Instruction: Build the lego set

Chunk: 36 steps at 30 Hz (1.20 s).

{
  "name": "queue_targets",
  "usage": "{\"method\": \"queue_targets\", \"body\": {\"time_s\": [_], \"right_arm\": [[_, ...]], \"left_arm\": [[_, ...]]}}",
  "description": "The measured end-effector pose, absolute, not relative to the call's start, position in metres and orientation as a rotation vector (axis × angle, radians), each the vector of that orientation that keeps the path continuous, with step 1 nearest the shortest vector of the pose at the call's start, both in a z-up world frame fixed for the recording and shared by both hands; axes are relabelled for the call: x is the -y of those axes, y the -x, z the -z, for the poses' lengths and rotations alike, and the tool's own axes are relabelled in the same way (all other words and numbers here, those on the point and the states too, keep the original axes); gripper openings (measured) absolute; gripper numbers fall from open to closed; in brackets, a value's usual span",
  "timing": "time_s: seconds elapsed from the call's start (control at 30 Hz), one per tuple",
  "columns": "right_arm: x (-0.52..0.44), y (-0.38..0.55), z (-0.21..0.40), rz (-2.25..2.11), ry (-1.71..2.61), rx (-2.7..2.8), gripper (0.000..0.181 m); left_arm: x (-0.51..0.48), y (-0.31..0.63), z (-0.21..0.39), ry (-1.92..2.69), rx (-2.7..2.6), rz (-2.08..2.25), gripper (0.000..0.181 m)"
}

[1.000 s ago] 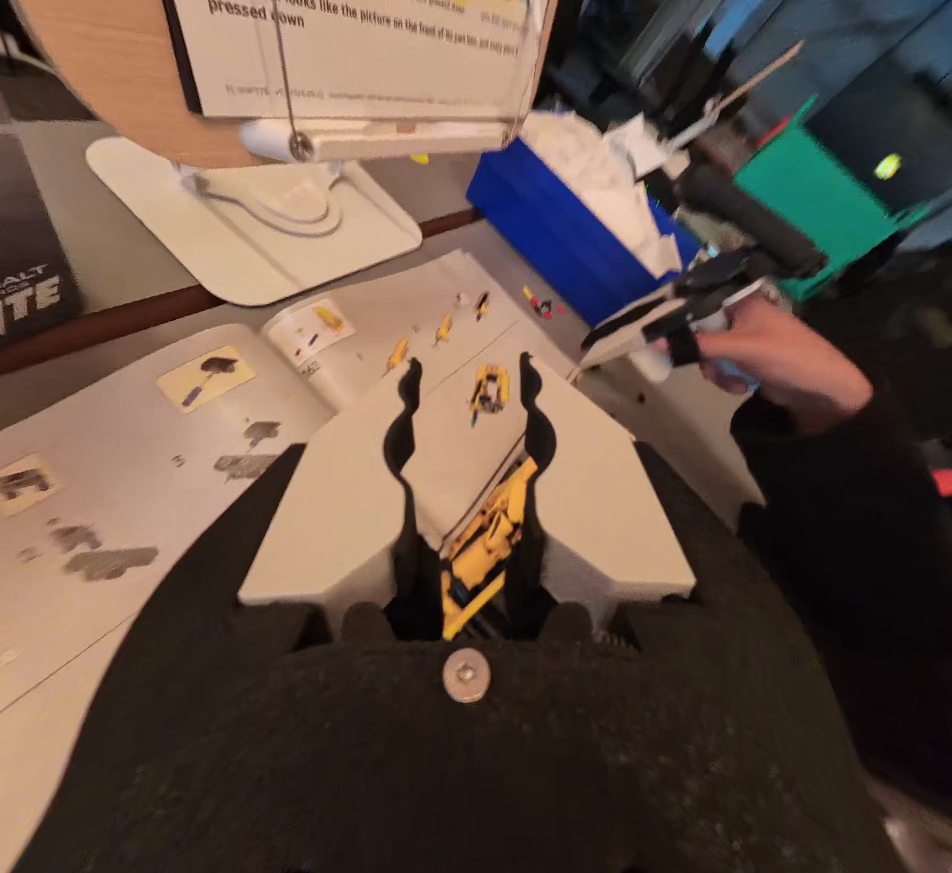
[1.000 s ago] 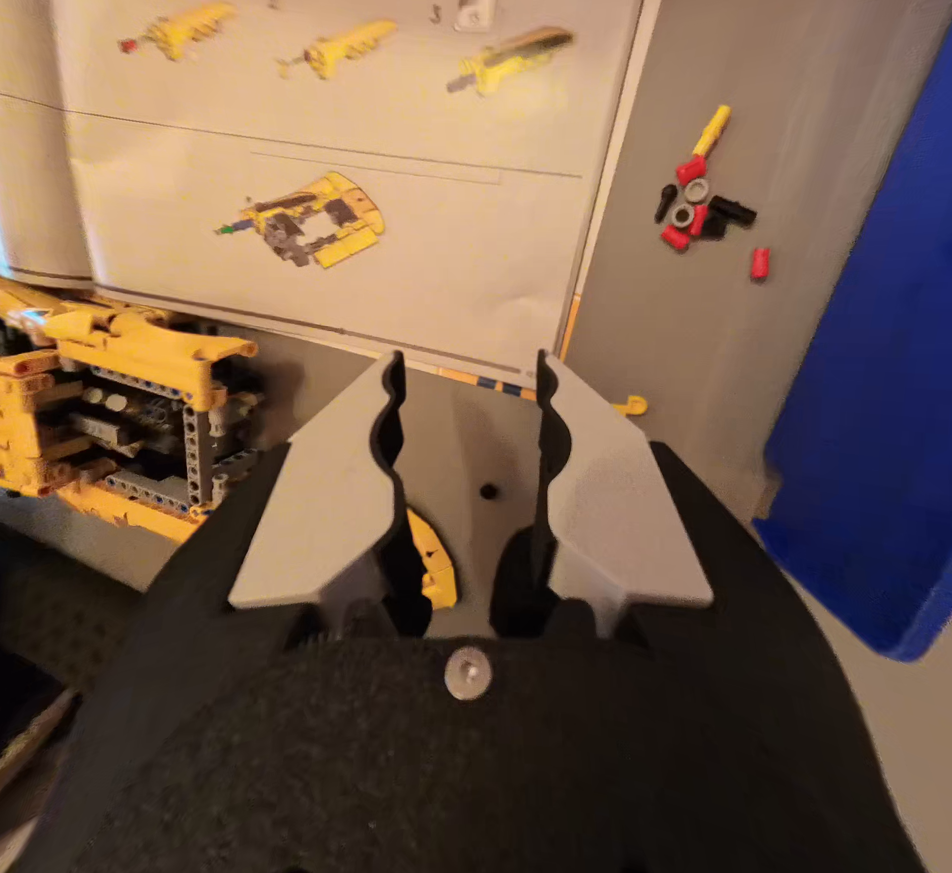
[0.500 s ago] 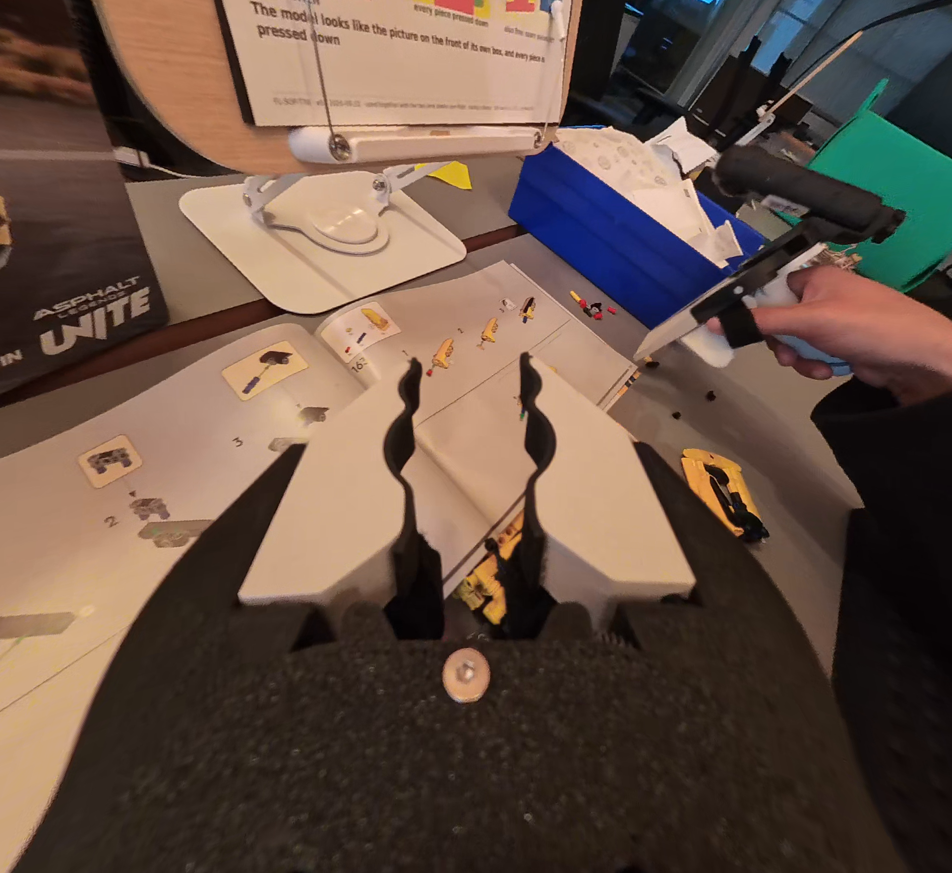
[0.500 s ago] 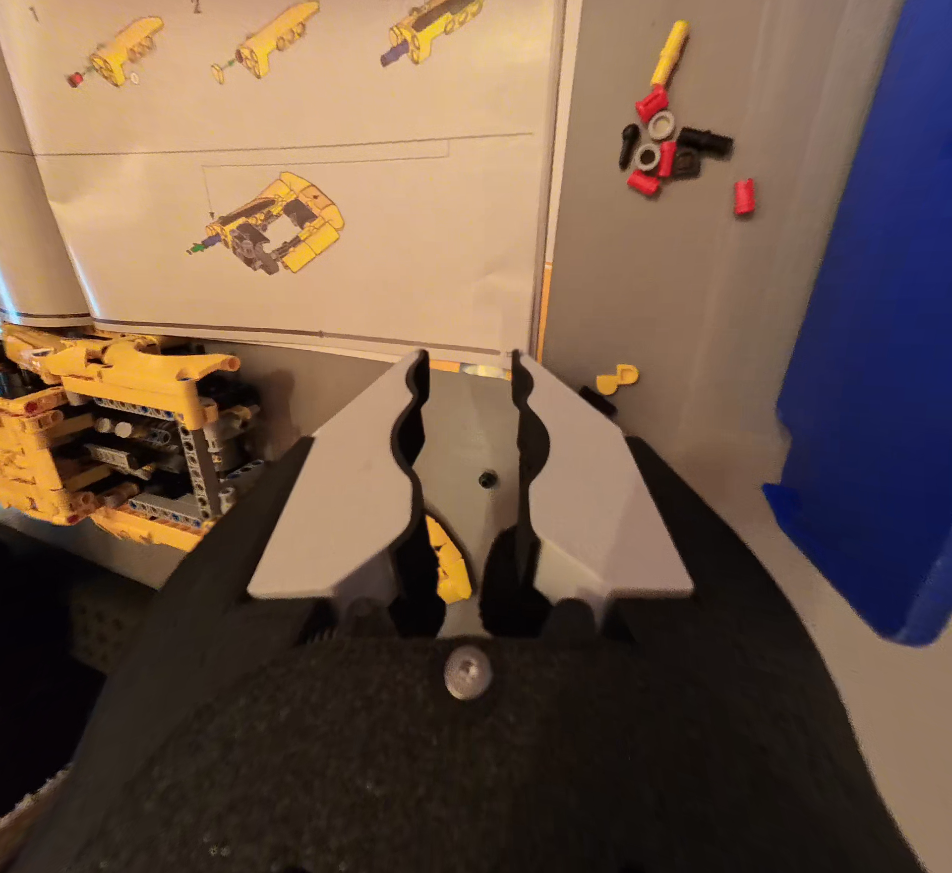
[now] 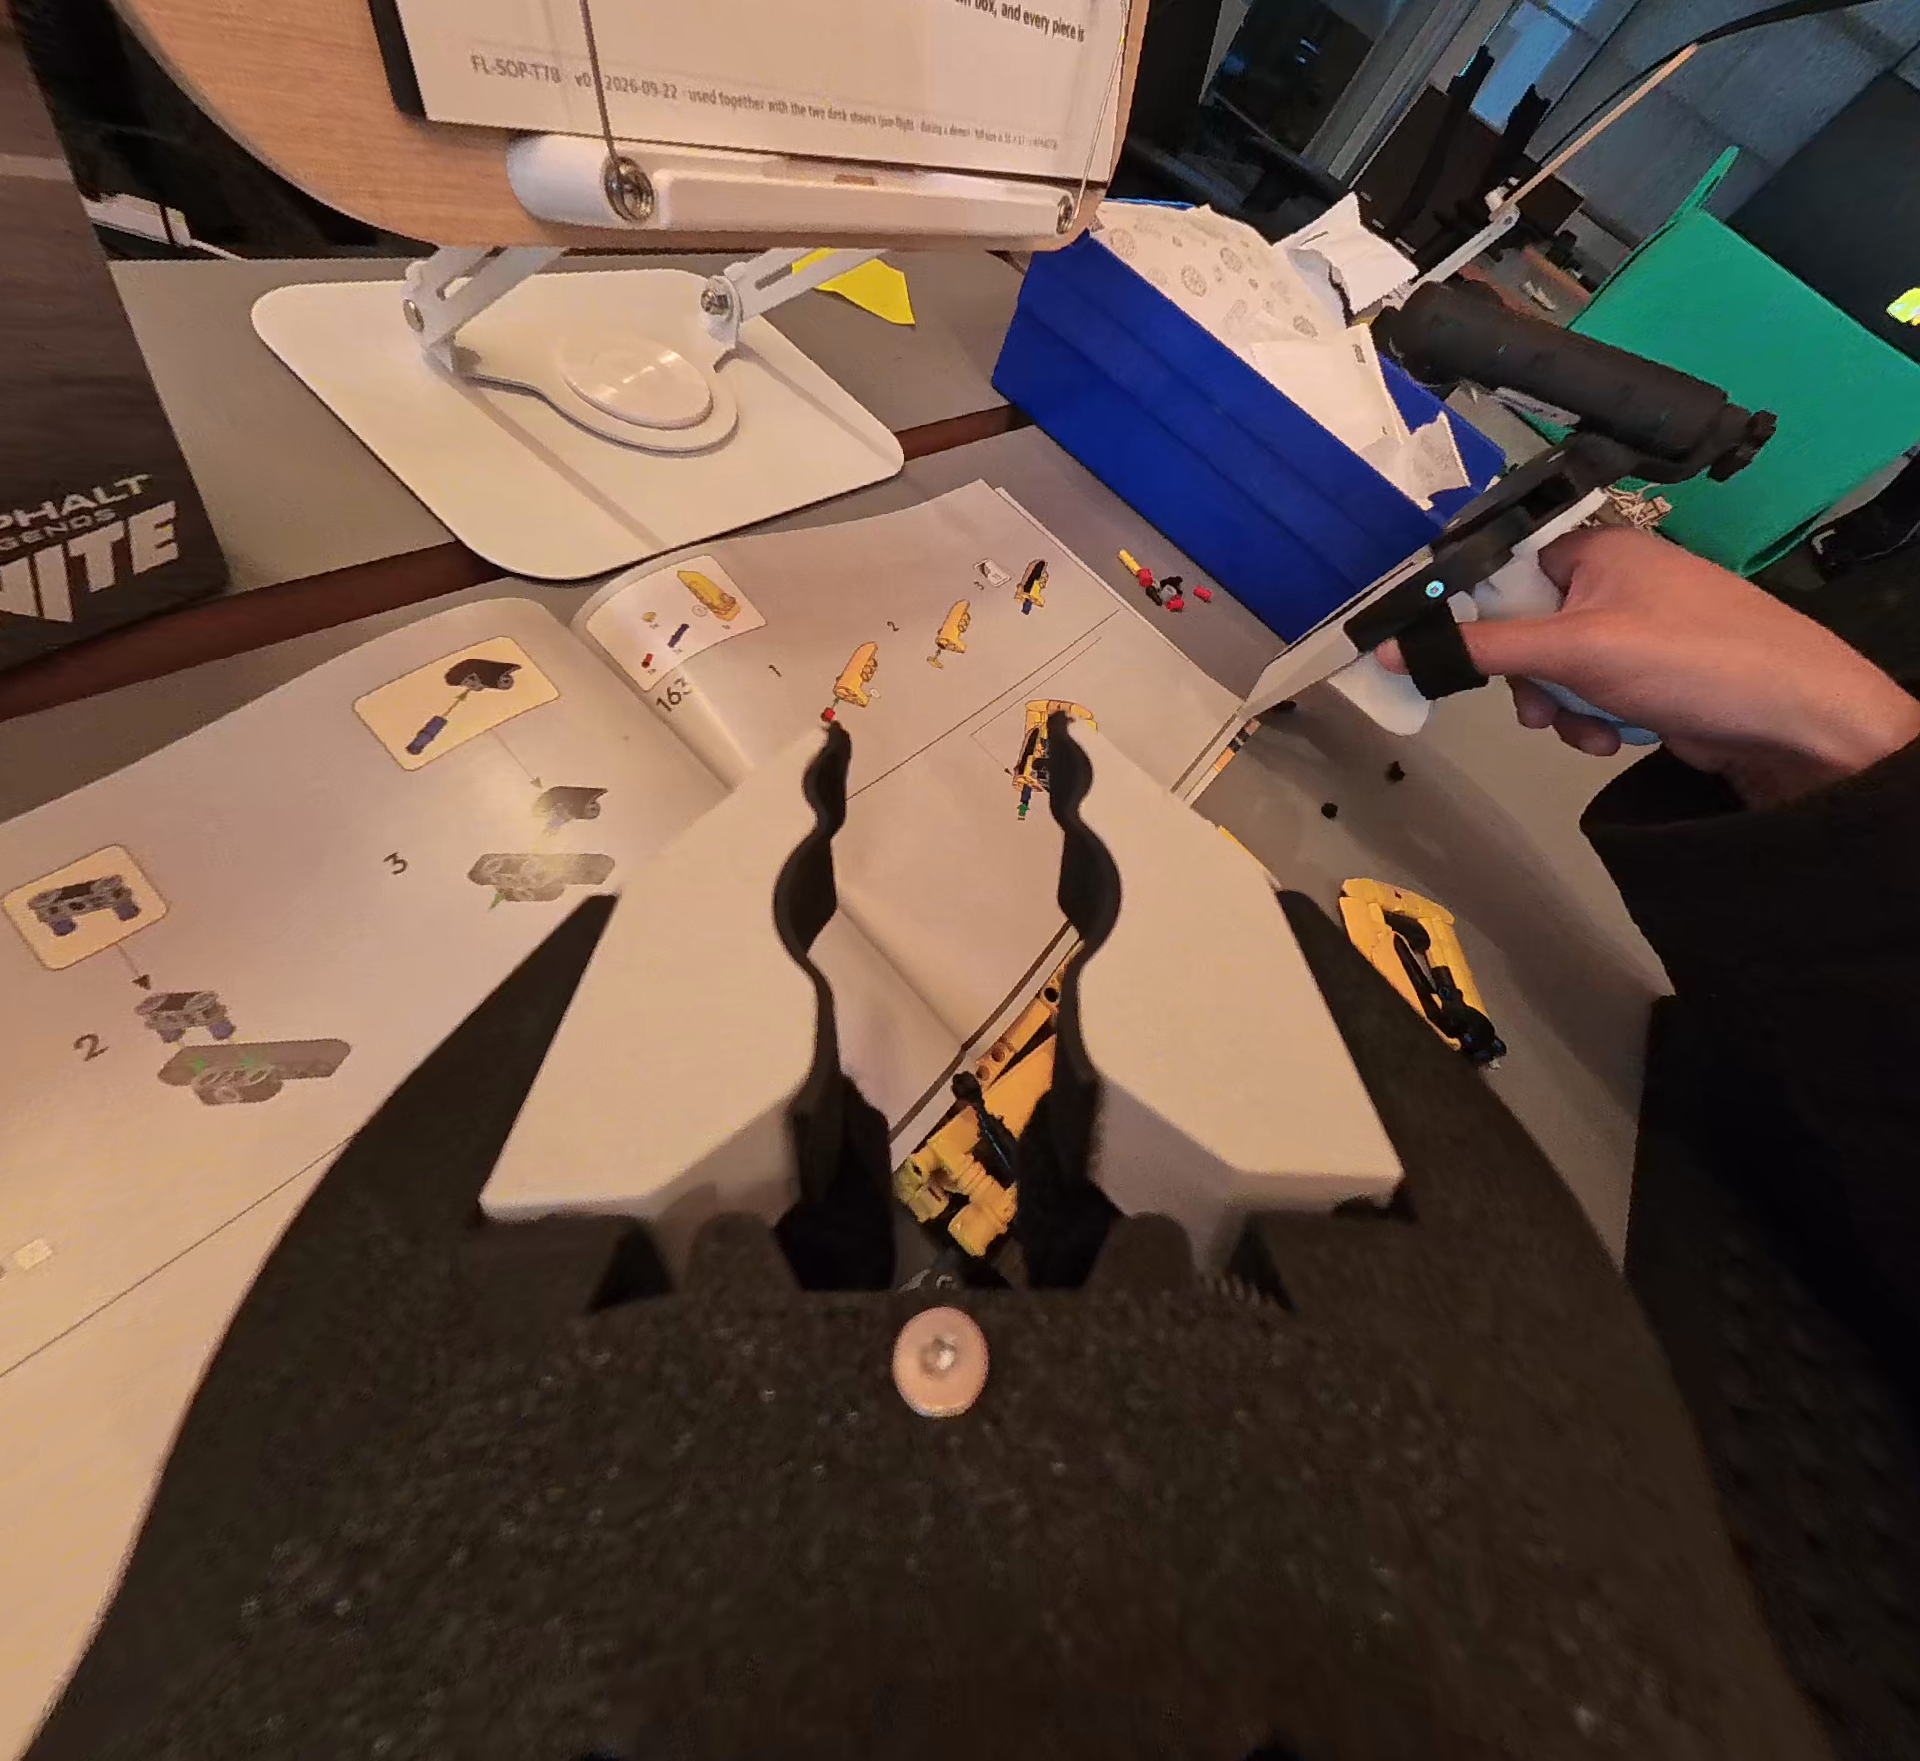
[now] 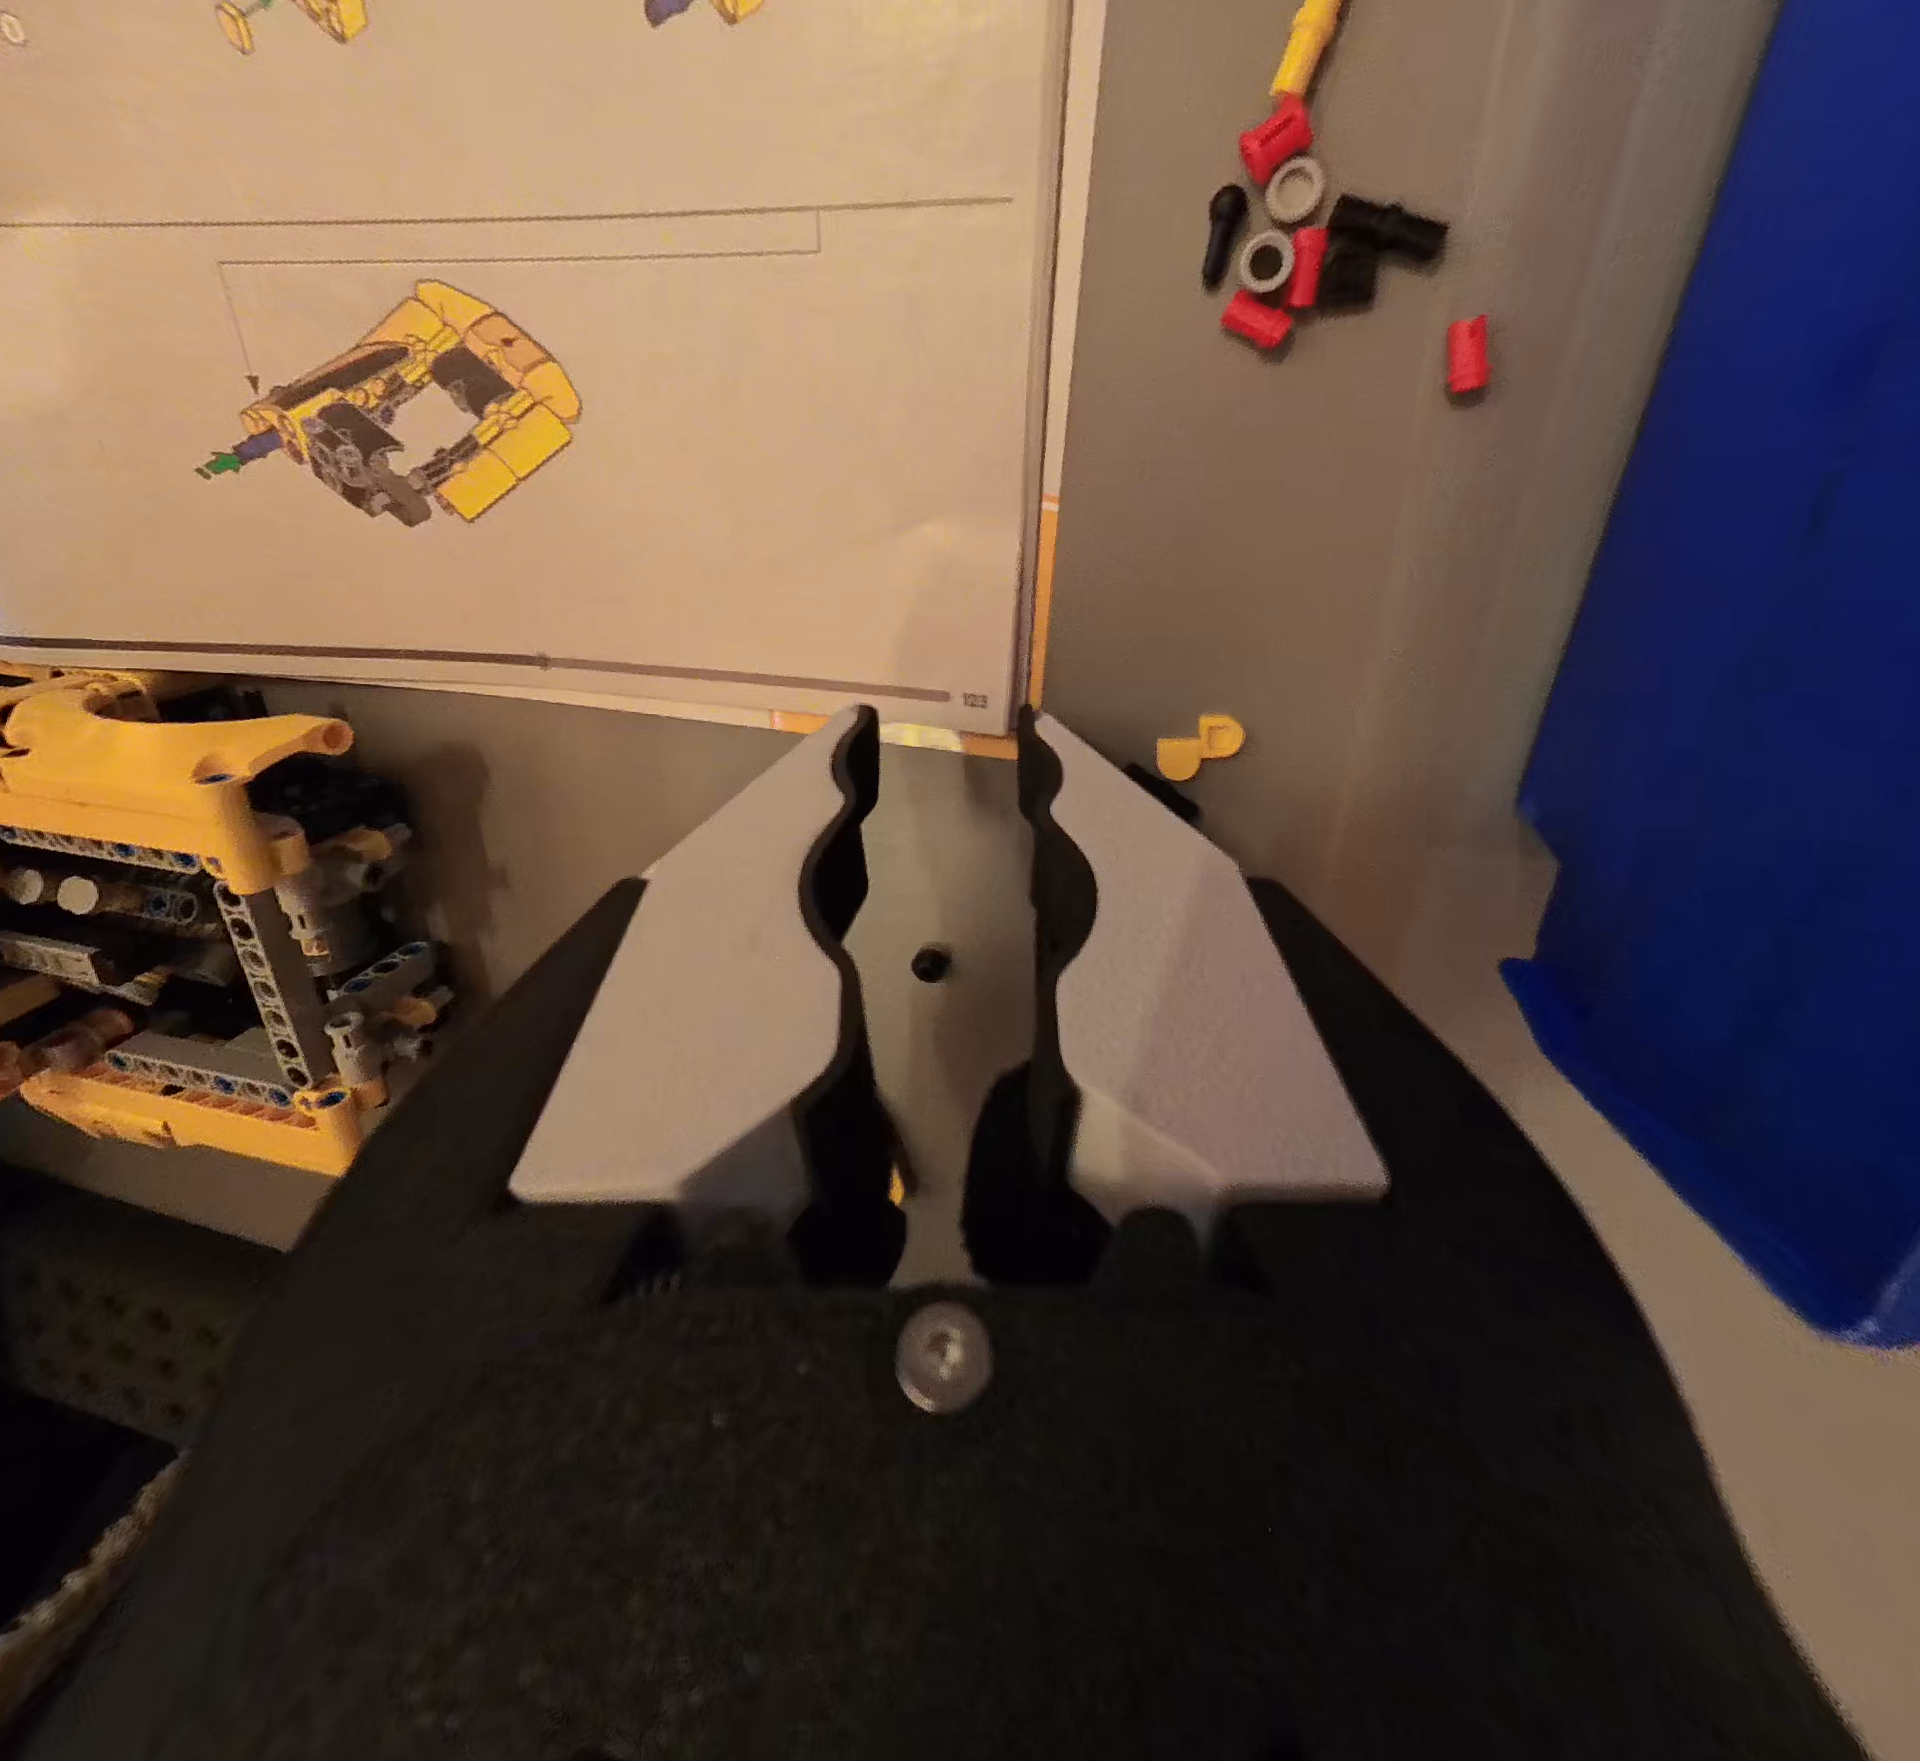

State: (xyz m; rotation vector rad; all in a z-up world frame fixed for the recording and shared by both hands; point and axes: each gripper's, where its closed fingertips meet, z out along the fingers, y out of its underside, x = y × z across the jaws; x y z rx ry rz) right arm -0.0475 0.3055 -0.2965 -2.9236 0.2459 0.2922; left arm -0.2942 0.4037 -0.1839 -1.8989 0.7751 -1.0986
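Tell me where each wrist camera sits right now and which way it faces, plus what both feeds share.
Left wrist view: behind the left tongs, above the open instruction booklet, facing the document stand; also shows the right tongs and hand.
Right wrist view: behind the right tongs, low over the table, facing the booklet page and loose small pieces; no hand shows.
Shared: booklet, small pieces, blue bin, yellow model.

We look forward along each gripper's fingers [image 5: 1195, 963], close above the table [image 6: 1195, 516]; both views share the instruction booklet [image 5: 914, 838] ahead.
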Motion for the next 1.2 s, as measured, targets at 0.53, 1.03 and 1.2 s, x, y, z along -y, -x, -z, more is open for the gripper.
{"method": "queue_targets", "body": {"time_s": [0.53, 1.03, 1.2], "right_arm": [[-0.306, 0.044, 0.300, -0.262, 2.933, -0.216, 0.003], [-0.329, 0.079, 0.252, -0.322, 2.733, 0.042, 0.000], [-0.340, 0.135, 0.230, -0.470, 2.606, 0.249, 0.000]], "left_arm": [[-0.402, 0.290, 0.190, 1.916, -0.787, 1.119, 0.038], [-0.398, 0.289, 0.195, 1.942, -0.811, 1.138, 0.038], [-0.391, 0.282, 0.192, 1.919, -0.821, 1.225, 0.038]]}}
